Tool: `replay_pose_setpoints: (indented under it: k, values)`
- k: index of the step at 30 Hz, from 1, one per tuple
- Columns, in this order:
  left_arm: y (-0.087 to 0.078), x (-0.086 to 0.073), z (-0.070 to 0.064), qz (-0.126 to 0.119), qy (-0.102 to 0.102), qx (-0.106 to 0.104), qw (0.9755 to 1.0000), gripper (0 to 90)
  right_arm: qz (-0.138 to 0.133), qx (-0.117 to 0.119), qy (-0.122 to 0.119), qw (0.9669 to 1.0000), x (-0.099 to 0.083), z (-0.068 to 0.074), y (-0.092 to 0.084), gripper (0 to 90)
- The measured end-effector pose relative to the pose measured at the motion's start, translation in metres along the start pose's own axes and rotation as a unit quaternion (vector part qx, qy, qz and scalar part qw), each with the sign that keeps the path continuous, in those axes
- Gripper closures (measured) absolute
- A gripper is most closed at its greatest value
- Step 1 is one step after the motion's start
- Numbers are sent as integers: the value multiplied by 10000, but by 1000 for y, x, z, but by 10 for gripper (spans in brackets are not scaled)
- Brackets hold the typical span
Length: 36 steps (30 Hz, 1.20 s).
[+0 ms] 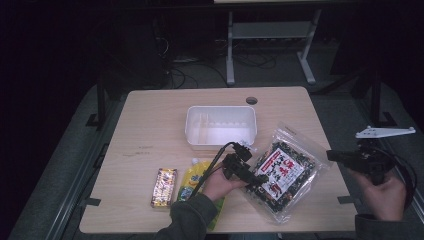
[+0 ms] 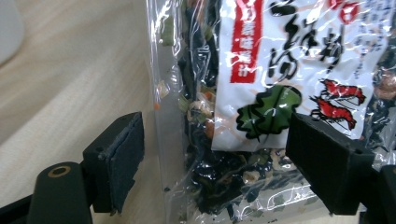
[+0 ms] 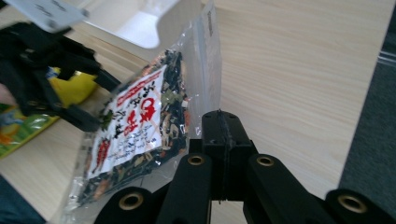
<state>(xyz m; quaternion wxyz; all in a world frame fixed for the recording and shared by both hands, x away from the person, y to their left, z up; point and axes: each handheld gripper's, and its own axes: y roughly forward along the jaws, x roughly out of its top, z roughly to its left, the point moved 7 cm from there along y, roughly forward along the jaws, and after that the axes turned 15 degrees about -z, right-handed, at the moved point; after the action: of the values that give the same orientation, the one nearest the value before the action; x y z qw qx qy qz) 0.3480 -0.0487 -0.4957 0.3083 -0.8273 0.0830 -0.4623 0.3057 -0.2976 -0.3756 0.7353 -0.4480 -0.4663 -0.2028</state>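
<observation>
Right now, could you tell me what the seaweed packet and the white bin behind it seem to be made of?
The seaweed packet looks like thin clear plastic film: glossy and crinkled, with the dried contents showing through around a printed white label. The white bin appears to be rigid moulded plastic with a smooth, slightly translucent finish and rounded corners, though the dim light leaves that open.

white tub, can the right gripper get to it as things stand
Probably yes. The right gripper hangs off the table's right edge with jaws shut and empty; the seaweed bag lies low beside the white tub, not blocking its open top.
</observation>
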Motion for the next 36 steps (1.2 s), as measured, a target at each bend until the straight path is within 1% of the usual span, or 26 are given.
replay_pose_setpoints:
  k: [1, 2, 3, 6, 7, 8, 9, 11, 12, 14, 15, 17, 20, 22, 25, 26, 27, 30, 32, 34, 36]
  values:
    - [0, 0, 1, -7, -51, -39, 10000, 194, -19, 21, -25, 10000, 2, 2, -1, 900]
    - [0, 0, 1, -7, -51, -39, 10000, 195, -35, 42, -50, 10000, 3, 3, -2, 899]
    - [0, 1, 2, -29, -139, -118, 9998, 195, -41, 55, -79, 9999, 4, 5, -3, 899]
    - [1, 1, 2, -59, -217, -279, 9994, 195, -107, 129, -128, 9998, 9, 10, -6, 899]
    - [1, 1, 2, -40, -290, -335, 9990, 197, -143, 156, -150, 9997, 10, 12, -6, 899]
    - [1, 1, 2, -41, -442, -426, 9981, 204, -189, 191, -170, 9995, 12, 13, -7, 899]
    - [1, 0, 2, -28, -530, -511, 9973, 215, -221, 217, -170, 9994, 12, 14, -7, 899]
    - [1, -1, 3, -33, -636, -614, 9961, 235, -247, 266, -140, 9992, 12, 14, -8, 899]
    - [1, -1, 3, -52, -666, -652, 9956, 249, -249, 271, -130, 9992, 12, 14, -7, 899]
    - [0, -2, 4, -69, -775, -775, 9940, 285, -285, 310, -94, 9991, 12, 14, -7, 899]
    - [0, -2, 4, -74, -795, -832, 9933, 314, -307, 334, -70, 9989, 12, 15, -7, 899]
    - [-1, -3, 3, -61, -798, -885, 9929, 355, -309, 310, -86, 9990, 13, 15, -6, 899]
    - [-4, -3, 2, -59, -704, -941, 9931, 430, -287, 278, -119, 9991, 13, 15, -3, 900]
    - [-7, -4, 1, -41, -728, -1083, 9914, 515, -313, 232, -140, 9991, 14, 15, -2, 900]
    - [-12, -5, 1, -186, -597, -1135, 9916, 623, -363, 216, -130, 9990, 15, 16, -2, 900]
    - [-14, -6, 1, -197, -564, -1135, 9917, 649, -366, 200, -141, 9990, 15, 15, -1, 900]
    - [-16, -6, 1, -242, -528, -1113, 9921, 667, -361, 197, -140, 9991, 15, 15, 0, 900]
    - [-23, -6, 1, -365, -312, -982, 9940, 705, -370, 204, -115, 9990, 12, 12, 4, 899]
    - [-28, -6, 1, -444, -163, -912, 9947, 709, -446, 308, 3, 9985, 11, 9, 5, 897]
    - [-31, -6, 2, -509, -92, -838, 9951, 713, -510, 433, 75, 9977, 9, 6, 8, 894]
    - [-33, -7, 1, -541, -27, -788, 9954, 717, -512, 452, 104, 9976, 7, 3, 11, 883]
